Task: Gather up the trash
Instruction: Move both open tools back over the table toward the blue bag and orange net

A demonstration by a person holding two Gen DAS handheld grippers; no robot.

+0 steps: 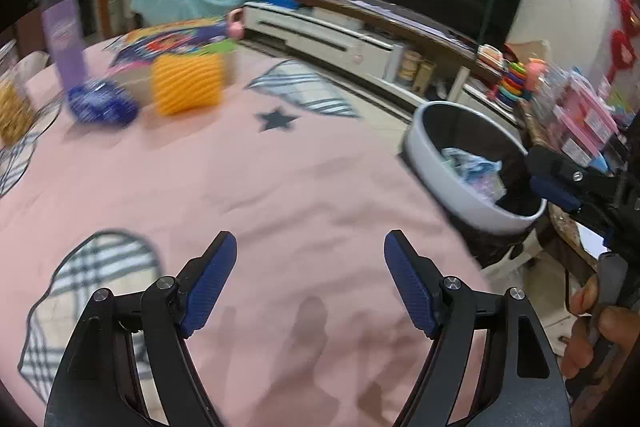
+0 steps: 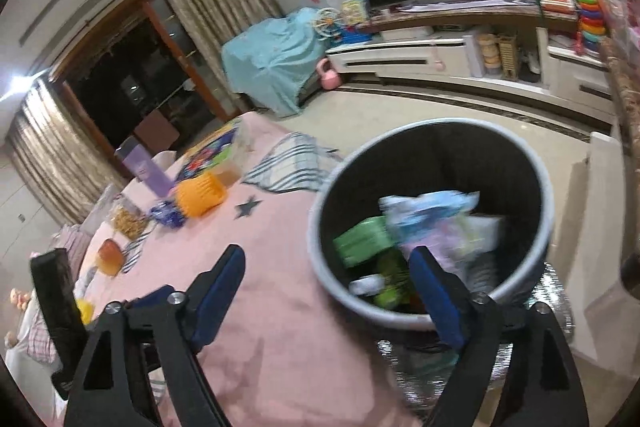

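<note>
A round grey trash bin (image 2: 532, 163) with a black liner stands beside the pink-clothed table (image 2: 280, 307). Inside it lie a pale blue and pink wrapper (image 2: 432, 219), a green packet (image 2: 360, 243) and other bits. My right gripper (image 2: 328, 267) is open and empty, hovering at the bin's near rim. In the left wrist view the bin (image 1: 436, 167) is at the right, with the right gripper (image 1: 556, 175) over its rim. My left gripper (image 1: 310, 247) is open and empty above the bare pink tablecloth (image 1: 280, 179).
At the table's far side stand an orange ribbed container (image 1: 188, 87), a crumpled blue wrapper (image 1: 100, 103), a purple bottle (image 1: 66, 39), a colourful box (image 1: 172, 39) and a snack jar (image 1: 12, 107). A TV cabinet (image 1: 340, 39) and toys line the wall.
</note>
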